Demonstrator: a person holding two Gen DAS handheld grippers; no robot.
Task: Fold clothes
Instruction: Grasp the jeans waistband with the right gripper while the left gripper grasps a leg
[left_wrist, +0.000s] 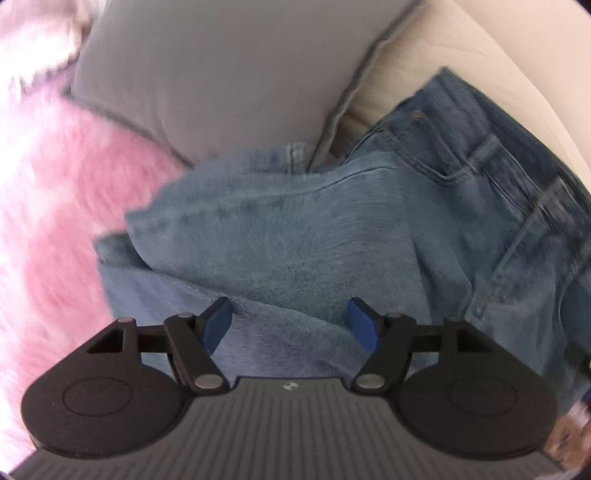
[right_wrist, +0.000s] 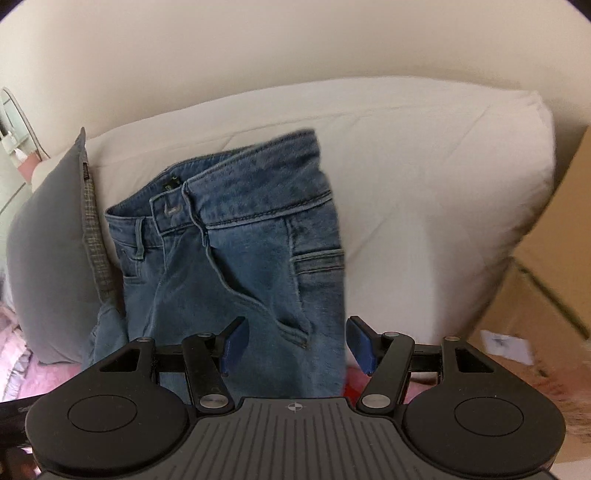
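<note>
A pair of blue jeans (left_wrist: 332, 229) lies crumpled on a bed, waistband leaning up against a cream pillow (right_wrist: 424, 192). In the right wrist view the jeans (right_wrist: 229, 251) show their button, fly and front pockets. My left gripper (left_wrist: 291, 325) hovers over the bunched legs, its blue pads wide apart and holding no cloth. Over the hip area, near the right edge of the jeans, my right gripper (right_wrist: 295, 343) also stands open and grips nothing.
A grey cushion (right_wrist: 51, 258) leans at the left of the jeans, also in the left wrist view (left_wrist: 207, 81). A fluffy pink blanket (left_wrist: 55, 229) covers the bed at left. Cardboard boxes (right_wrist: 546, 266) stand at the right.
</note>
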